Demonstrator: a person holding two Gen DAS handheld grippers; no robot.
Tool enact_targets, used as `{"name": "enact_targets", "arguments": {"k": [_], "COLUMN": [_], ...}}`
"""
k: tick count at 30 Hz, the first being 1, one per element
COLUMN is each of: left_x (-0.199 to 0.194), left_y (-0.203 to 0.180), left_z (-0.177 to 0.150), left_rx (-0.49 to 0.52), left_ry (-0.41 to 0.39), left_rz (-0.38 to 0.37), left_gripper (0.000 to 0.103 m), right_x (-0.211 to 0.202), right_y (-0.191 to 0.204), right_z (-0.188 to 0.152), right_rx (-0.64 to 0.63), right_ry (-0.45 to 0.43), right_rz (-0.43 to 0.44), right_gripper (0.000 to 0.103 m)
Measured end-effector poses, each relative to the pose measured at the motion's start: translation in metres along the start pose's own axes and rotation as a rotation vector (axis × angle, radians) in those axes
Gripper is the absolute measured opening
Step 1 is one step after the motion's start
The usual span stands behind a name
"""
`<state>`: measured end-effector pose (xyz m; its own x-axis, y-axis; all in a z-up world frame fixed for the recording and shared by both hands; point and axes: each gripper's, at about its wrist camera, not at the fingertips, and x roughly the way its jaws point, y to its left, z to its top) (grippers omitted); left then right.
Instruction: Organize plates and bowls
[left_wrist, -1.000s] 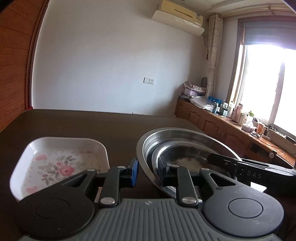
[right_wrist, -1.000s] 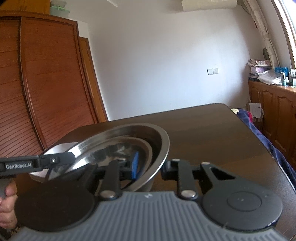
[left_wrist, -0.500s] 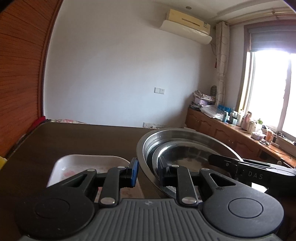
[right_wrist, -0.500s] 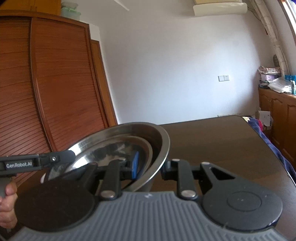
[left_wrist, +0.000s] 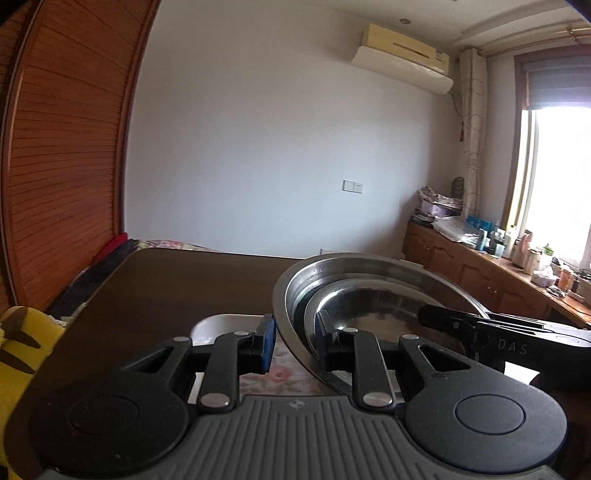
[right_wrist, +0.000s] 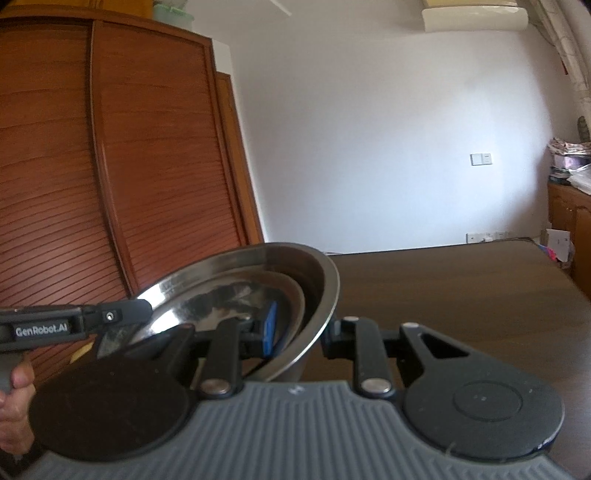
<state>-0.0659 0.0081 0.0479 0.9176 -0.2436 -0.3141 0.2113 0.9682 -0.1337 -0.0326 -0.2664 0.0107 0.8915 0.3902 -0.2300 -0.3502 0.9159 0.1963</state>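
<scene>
A large steel bowl (left_wrist: 354, 269) with a smaller steel bowl (left_wrist: 365, 299) nested inside is held up in the air by both grippers. My left gripper (left_wrist: 293, 343) is shut on the near rim of the bowls. My right gripper (right_wrist: 299, 332) is shut on the opposite rim; the bowls (right_wrist: 258, 280) tilt up in its view. The right gripper's body shows in the left wrist view (left_wrist: 509, 339) and the left gripper's body in the right wrist view (right_wrist: 70, 325). A white floral tray (left_wrist: 236, 350) lies on the dark table below, mostly hidden by my left fingers.
The dark wooden table (left_wrist: 177, 284) stretches ahead. A yellow striped object (left_wrist: 18, 343) sits at its left edge. A wooden wardrobe (right_wrist: 110, 166) stands at left and low cabinets with clutter (left_wrist: 498, 258) run along the window wall.
Both grippers have lifted the nested bowls higher. The floral tray has dropped lower in the left view and slid under the fingers. More of the wall and wardrobe shows.
</scene>
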Motion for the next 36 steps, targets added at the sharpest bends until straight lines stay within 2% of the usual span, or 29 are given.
{"name": "enact_targets", "arguments": {"k": [11,15,36], "left_x": [-0.004,-0.004,0.009], "left_y": [0.023,0.027,0.039], "left_z": [0.000,-0.001,-0.009], "left_rx": [0.003,0.019,-0.019], "left_ry": [0.006,0.007,0.050], "left_rz": [0.059,0.086,0.120], "left_gripper": [0.032,0.032,0.032], "right_x": [0.018,0.025,0.043], "right_y": [0.014,0.022,0.026], "right_z": [0.001,-0.003,-0.006], "right_rx": [-0.013,-0.039,-0.024], "right_ry": [0.031,0.043,0.125], "right_rz": [0.056,0.049,0.083], "right_gripper": [0.026,0.026,0.026]}}
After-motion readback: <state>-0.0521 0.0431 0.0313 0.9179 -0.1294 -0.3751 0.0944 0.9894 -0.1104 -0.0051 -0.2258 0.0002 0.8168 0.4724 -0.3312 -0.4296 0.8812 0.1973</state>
